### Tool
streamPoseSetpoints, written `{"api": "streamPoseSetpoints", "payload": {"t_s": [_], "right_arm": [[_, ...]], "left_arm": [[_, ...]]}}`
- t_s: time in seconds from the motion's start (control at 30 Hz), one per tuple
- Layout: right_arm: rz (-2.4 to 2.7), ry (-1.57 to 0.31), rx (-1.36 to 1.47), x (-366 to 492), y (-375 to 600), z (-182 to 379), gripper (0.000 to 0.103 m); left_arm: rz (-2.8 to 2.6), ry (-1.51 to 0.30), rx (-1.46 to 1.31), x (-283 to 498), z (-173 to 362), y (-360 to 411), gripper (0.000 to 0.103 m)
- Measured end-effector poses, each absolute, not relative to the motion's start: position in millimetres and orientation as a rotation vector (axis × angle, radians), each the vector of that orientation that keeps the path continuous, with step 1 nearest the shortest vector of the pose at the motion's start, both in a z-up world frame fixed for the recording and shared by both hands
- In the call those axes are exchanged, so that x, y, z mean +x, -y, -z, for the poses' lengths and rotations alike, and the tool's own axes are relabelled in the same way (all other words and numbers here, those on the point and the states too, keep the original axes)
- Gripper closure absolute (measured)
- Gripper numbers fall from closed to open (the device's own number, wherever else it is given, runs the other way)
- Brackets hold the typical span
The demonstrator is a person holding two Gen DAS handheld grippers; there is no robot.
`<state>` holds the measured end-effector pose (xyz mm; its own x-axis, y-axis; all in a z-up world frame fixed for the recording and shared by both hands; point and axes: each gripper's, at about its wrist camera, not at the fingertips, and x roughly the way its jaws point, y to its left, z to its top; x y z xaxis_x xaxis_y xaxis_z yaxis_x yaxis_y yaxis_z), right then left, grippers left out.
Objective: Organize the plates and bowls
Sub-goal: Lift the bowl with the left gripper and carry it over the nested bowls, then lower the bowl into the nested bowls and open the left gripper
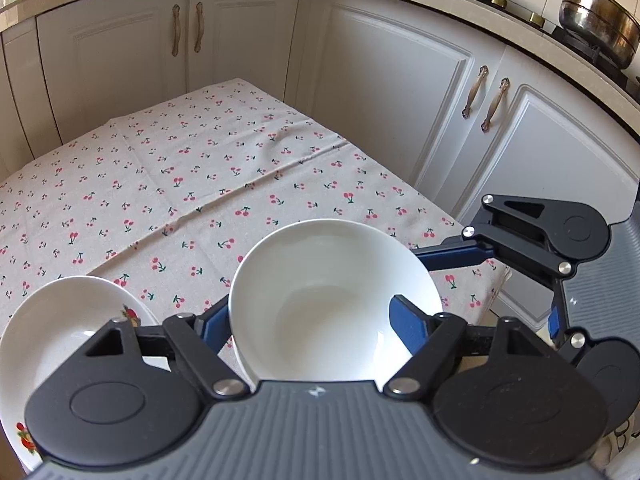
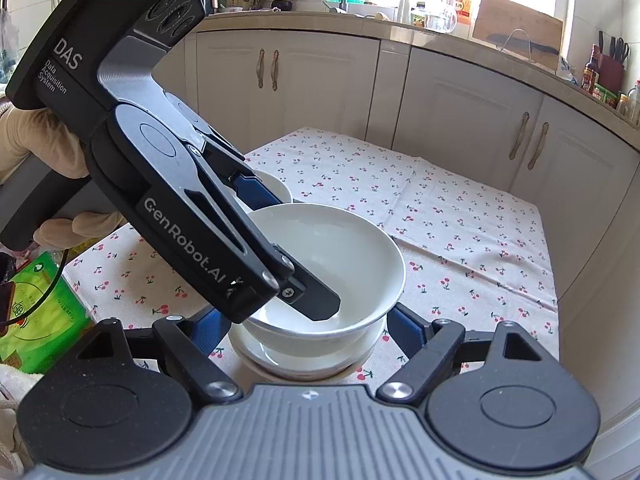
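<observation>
Bowls: one plain white bowl (image 2: 320,248) sits in a stack at the near edge of the table (image 1: 200,184), nested on at least one more white dish (image 2: 308,354) under it, as the right wrist view shows. The table carries a beige cloth printed with red cherries.

Left gripper (image 1: 316,316): grasping the white bowl across its rim at the side nearest the camera, one blue pad inside the wall and the other outside. In the right wrist view its black finger (image 2: 316,300) reaches down inside the bowl.

Right gripper (image 2: 308,324): jaws spread wide, one blue pad on each side of the stack; whether the pads touch it cannot be told. It is released, holding nothing.

Second dish: white bowl with a red fruit motif (image 1: 60,340) stands just left of the stack, near the table's near left corner.

Writing: left gripper body reads "DAS", "Data Acquisition System" and "GenRobot.AI". A green packet (image 2: 44,312) at the left of the table bears print too small to read.

Hand: light-gloved left hand (image 2: 36,140) grips the left handle.

Background: white cabinets (image 1: 384,92), a steel pot (image 1: 596,24) on the stove.
</observation>
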<state>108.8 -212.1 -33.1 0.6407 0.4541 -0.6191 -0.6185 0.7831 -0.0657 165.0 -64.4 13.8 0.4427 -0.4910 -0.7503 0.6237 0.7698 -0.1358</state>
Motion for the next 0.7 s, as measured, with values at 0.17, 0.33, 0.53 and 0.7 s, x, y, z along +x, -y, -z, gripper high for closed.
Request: {"api": "streamPoseSetpoints", "payload": {"t_s": [0.17, 0.33, 0.53, 0.7], "right_arm": [[-0.622, -0.634, -0.27, 110.2, 213.0, 38.3, 0.015], [-0.625, -0.644, -0.261, 111.0, 214.0, 41.4, 0.015], [-0.625, -0.653, -0.26, 111.5, 213.7, 43.2, 0.015], [-0.622, -0.655, -0.262, 111.2, 212.4, 43.4, 0.015]], "left_arm": [[0.695, -0.869, 0.177, 165.5, -11.6, 65.4, 0.023], [0.695, -0.873, 0.179, 166.5, -9.7, 65.6, 0.023], [0.7, -0.874, 0.181, 167.4, -7.0, 65.8, 0.023], [0.705, -0.867, 0.188, 167.2, -6.3, 65.3, 0.022]]}}
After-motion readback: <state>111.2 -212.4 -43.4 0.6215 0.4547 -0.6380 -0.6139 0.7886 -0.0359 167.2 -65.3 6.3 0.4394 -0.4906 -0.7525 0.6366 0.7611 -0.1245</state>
